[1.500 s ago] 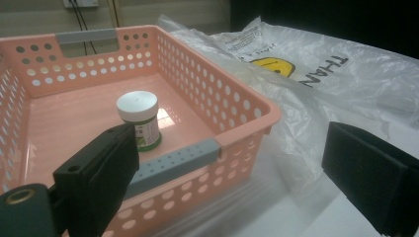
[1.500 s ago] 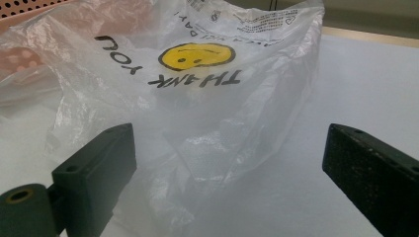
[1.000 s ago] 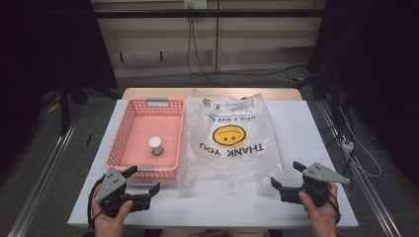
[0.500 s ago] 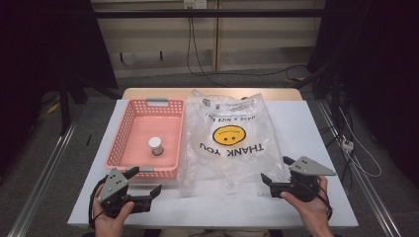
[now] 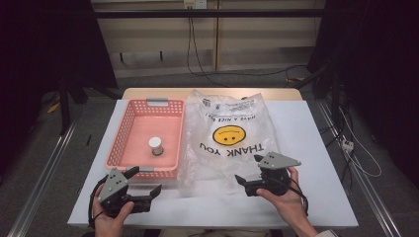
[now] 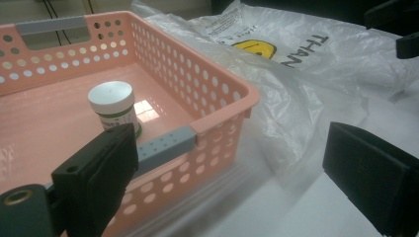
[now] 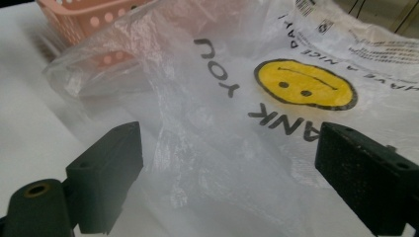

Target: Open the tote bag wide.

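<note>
Plastic bag (image 5: 230, 140) lies flat along the middle of the table (image 5: 316, 148), its near hem close to the front edge. I judge it feather-light, limp and slippery; I'd pinch the crumpled near hem, one layer if possible. My right gripper (image 5: 249, 174) hangs over that hem, jaws wide, empty. Pink basket (image 5: 129, 123) sits at the left side, small white jar (image 5: 155, 145) inside. My left gripper (image 5: 146, 182) waits open by its near rim.

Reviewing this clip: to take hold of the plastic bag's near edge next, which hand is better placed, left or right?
Probably the right. The right gripper hangs over the plastic bag, jaws open with the film just ahead between them. The left gripper sits open in front of the pink basket, off to the bag's side.
</note>
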The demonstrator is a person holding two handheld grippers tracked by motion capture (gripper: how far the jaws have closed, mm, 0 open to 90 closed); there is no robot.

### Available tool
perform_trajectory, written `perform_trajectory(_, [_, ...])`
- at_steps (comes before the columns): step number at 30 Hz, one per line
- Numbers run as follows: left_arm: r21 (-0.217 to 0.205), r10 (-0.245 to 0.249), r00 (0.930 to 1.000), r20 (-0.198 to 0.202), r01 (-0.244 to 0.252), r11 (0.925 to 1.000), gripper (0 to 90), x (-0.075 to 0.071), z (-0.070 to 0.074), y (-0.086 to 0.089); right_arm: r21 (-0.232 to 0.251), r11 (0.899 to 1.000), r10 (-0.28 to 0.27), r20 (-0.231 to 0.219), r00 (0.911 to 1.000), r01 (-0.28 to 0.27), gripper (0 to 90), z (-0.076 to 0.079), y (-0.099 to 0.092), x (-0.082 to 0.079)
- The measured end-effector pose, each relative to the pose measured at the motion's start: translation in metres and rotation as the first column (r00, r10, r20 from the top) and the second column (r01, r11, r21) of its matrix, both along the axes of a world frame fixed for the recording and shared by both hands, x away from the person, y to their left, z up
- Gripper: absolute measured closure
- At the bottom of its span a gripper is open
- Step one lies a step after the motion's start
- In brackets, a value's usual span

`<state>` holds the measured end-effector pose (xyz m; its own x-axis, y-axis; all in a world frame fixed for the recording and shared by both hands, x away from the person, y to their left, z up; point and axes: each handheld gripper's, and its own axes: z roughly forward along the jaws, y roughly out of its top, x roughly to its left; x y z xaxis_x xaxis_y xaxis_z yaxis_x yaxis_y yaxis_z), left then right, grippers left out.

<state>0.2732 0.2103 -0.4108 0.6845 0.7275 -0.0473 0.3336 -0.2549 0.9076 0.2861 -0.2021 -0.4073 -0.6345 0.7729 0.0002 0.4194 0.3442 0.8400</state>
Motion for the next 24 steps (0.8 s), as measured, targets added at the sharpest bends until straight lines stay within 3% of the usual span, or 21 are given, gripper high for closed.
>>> perform_trajectory(5, [0.004,0.004,1.0,0.003,-0.004,1.0,6.6,-0.001,0.0,0.0,-0.021,0.999,0.036,-0.075,0.9966,-0.038,12.9,-0.004,0.012,0.01])
perform_trajectory(8, [0.017,0.003,1.0,0.005,-0.003,0.9998,6.6,-0.001,0.0,-0.001,-0.032,0.998,0.054,-0.087,0.9948,-0.057,12.9,-0.004,0.016,0.014])
perform_trajectory(10, [0.03,-0.01,1.0,0.001,0.01,0.9995,6.6,-0.001,-0.001,-0.002,-0.072,0.996,0.053,-0.105,0.993,-0.061,11.6,-0.006,0.026,0.023])
perform_trajectory(18, [0.023,-0.013,0.9999,-0.006,0.013,0.9997,6.6,-0.001,-0.002,-0.001,-0.115,0.987,0.083,-0.207,0.9748,-0.108,20.6,-0.03,0.034,0.034])
perform_trajectory(24, [0.026,-0.02,0.9998,-0.009,0.02,0.9994,6.6,-0.001,-0.002,-0.001,-0.16,0.977,0.1,-0.244,0.9646,-0.142,21.2,-0.042,0.039,0.034])
